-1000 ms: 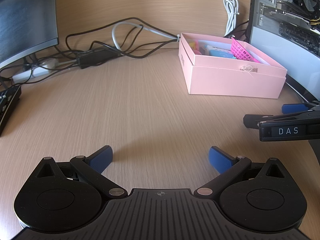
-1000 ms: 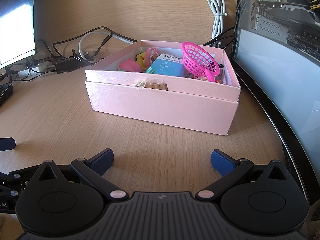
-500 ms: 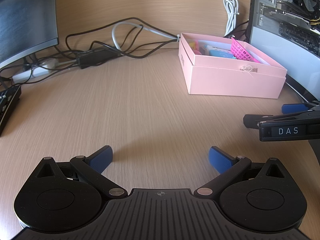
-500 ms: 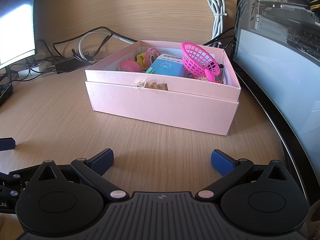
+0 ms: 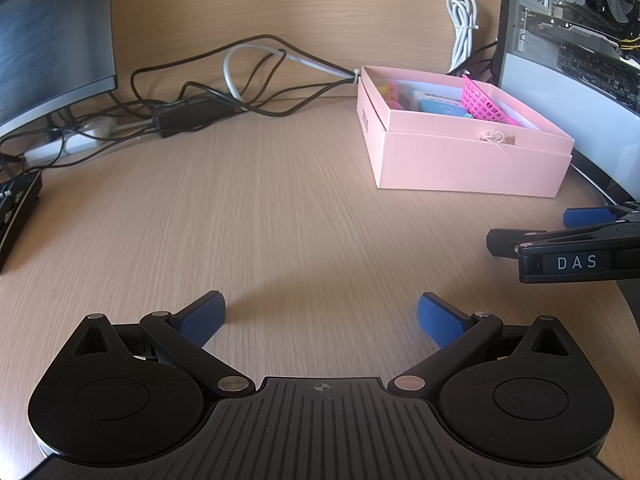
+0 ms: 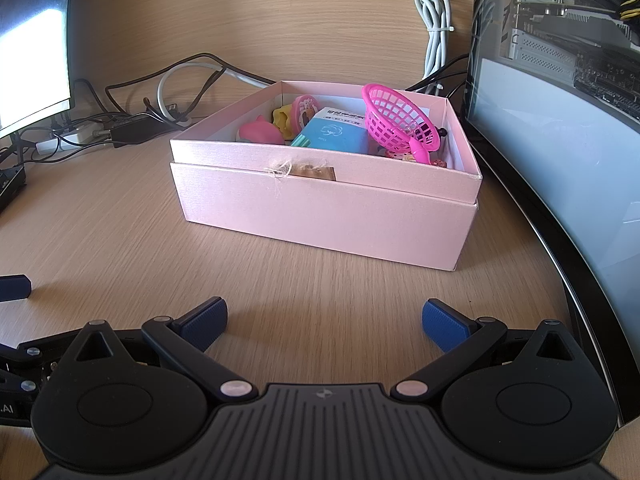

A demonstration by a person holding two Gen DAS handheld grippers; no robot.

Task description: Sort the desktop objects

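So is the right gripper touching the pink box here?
Apart. In the right wrist view, the right gripper is open, and a stretch of bare desk shows between its fingertips and the near wall of the pink box.

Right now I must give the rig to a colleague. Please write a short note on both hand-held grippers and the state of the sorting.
Left hand-held gripper: open, empty, low over bare desk.
Right hand-held gripper: open, empty, facing the pink box.
Things: the box stands open by the PC case. Inside lie a pink basket, a blue packet, a pink toy and a yellow toy.
Done: these items are in the box.
Left: no loose item shows on the desk in either view; check outside them. No lid is in view.
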